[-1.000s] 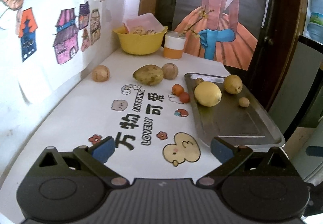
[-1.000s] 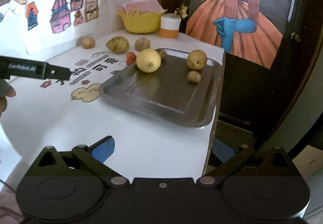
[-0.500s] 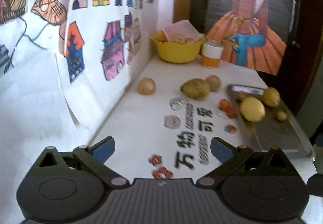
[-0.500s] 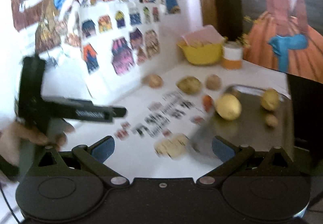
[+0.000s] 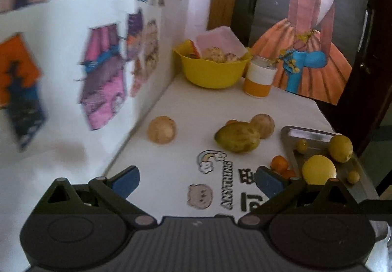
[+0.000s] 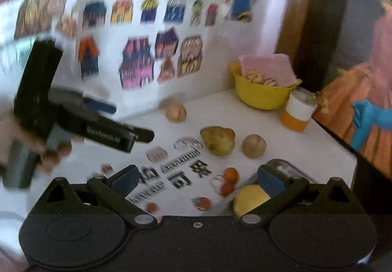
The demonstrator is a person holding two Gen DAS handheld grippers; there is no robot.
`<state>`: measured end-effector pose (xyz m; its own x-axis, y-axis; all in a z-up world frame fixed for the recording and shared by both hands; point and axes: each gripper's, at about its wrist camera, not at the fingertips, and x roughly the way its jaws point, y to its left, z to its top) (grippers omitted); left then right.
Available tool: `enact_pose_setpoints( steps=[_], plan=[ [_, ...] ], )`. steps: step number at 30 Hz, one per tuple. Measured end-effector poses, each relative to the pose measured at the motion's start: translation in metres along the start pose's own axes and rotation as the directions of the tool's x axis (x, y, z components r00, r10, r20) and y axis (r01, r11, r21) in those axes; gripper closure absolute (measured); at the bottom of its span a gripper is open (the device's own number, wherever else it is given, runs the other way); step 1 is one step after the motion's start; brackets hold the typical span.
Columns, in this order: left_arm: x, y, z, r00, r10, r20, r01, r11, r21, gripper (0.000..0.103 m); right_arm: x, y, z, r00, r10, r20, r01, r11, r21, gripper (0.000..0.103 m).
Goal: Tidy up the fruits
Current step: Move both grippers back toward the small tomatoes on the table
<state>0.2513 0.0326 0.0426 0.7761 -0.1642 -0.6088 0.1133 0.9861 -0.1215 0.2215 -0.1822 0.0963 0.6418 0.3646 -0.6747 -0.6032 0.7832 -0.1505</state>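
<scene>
Both grippers stand wide and hold nothing. From the left gripper point(image 5: 197, 180), the green mango point(image 5: 237, 136) lies on the tabletop point(image 5: 196, 105) at about 1 o'clock, its long axis running roughly 9 to 3 across the view, touching a round brown fruit point(image 5: 263, 125) behind it. Another brown fruit point(image 5: 161, 129) sits alone at 11 o'clock. The tray point(image 5: 316, 134) at 2 o'clock already carries a lemon point(image 5: 318, 169). From the right gripper point(image 6: 197, 180) the mango lies near 12 o'clock. Neither gripper looks clearly nearer; the left one appears better lined up for a grasp across the mango's short width.
</scene>
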Motion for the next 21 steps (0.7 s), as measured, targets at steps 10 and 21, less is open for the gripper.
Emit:
enact_pose_setpoints(
  steps=[10,21],
  plan=[
    [0.061,-0.025,0.011,0.975,-0.203,-0.094,0.198,0.978,-0.060,0.001,0.058,-0.019,0.000,0.988,0.016,-0.151,-0.055,0.964,-0.259,0.017],
    [0.112,-0.052,0.010,0.942,-0.300,-0.147,0.284,0.951,-0.121,0.006,0.091,-0.026,-0.019,0.984,0.005,-0.180,-0.057,0.957,-0.284,0.031]
  ],
)
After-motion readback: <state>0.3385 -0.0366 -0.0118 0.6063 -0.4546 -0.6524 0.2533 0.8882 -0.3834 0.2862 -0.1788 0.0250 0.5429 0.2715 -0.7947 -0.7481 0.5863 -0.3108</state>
